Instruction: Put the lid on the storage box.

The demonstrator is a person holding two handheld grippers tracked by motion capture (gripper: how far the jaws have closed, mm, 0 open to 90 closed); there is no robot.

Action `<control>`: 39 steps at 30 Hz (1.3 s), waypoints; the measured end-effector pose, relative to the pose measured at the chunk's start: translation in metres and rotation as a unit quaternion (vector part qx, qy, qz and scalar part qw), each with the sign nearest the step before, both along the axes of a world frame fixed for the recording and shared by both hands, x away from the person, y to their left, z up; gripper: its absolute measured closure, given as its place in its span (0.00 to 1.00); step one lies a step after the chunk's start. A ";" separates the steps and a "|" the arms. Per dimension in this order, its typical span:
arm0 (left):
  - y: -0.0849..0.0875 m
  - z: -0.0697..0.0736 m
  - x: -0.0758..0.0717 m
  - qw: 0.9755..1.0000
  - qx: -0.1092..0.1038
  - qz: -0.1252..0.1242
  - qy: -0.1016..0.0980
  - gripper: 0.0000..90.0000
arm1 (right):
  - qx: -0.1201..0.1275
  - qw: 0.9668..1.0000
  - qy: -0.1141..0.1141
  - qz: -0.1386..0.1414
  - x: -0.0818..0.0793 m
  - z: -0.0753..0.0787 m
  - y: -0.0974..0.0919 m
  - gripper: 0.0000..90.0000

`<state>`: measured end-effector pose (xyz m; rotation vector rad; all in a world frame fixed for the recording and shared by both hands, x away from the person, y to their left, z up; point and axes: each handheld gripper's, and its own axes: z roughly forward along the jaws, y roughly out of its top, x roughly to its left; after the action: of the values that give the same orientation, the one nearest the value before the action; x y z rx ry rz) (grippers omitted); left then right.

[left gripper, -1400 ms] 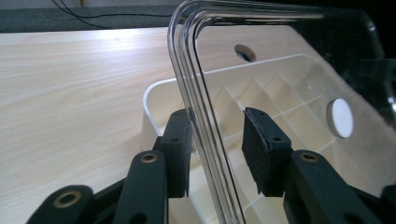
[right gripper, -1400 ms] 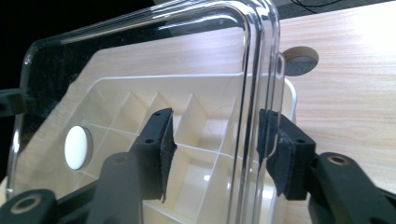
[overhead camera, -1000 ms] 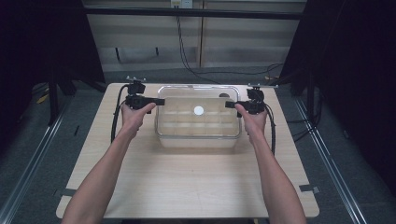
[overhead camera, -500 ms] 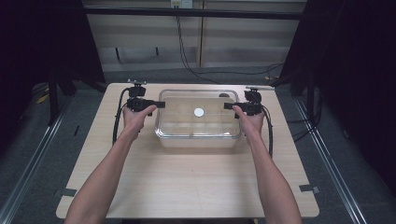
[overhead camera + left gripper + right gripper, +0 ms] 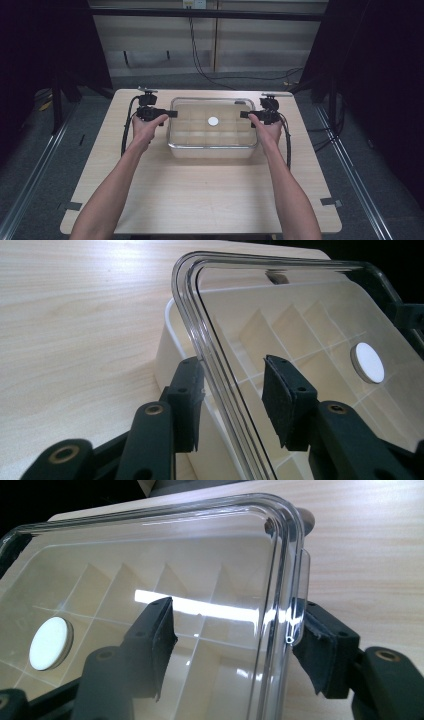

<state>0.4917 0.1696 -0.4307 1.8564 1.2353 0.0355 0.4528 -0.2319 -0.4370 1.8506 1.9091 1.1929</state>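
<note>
High view: a clear lid (image 5: 200,106) sits over a white compartment box (image 5: 212,150) near the far middle of the wooden counter (image 5: 200,200). The left tongs (image 5: 172,114) reach the lid's left edge and the right tongs (image 5: 244,114) its right edge, one in each hand. A round white disc (image 5: 213,120) marks the lid's centre.

Left gripper view: the left tongs (image 5: 232,402) straddle the lid's (image 5: 300,330) rim, one pad (image 5: 189,400) against or just beside the outer edge, the other above the clear panel with a gap. The jaws have just been opening; they stand part open with the rim between them, not clamped. The box (image 5: 167,355) lies beneath, dividers visible.

Right gripper view: the right tongs (image 5: 232,645) straddle the lid's (image 5: 150,560) opposite rim. The outer pad (image 5: 320,650) meets a small tab on the edge; the inner pad stands clear above the panel. These jaws have also just been opening, with the rim between them, unpressed. The disc (image 5: 48,643) shows at lower left.
</note>
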 end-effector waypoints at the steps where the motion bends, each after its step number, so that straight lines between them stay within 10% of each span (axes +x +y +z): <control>1: 0.000 -0.002 0.001 1.000 -0.002 -0.001 0.003 0.67 | 0.002 1.000 0.002 0.000 0.000 -0.001 0.000 0.40; 12: -0.003 -0.012 0.004 1.000 -0.001 -0.003 0.022 0.61 | 0.005 1.000 0.022 0.003 0.004 -0.009 -0.002 0.36; 16: -0.006 -0.008 0.002 0.999 0.038 -0.005 0.000 0.57 | -0.011 1.000 0.024 0.005 0.002 -0.006 -0.004 0.34; 23: 0.004 -0.004 -0.007 1.000 0.026 0.003 -0.008 0.48 | -0.024 1.000 0.015 -0.005 -0.003 0.000 -0.014 0.30; 39: 0.031 0.011 -0.060 0.998 0.015 -0.021 -0.061 0.43 | 0.013 0.998 -0.052 0.030 -0.068 0.011 -0.034 0.29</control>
<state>0.4322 0.2009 -0.4196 1.8768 1.1170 0.1434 0.3848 -0.2663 -0.4259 1.7197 1.9140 1.3111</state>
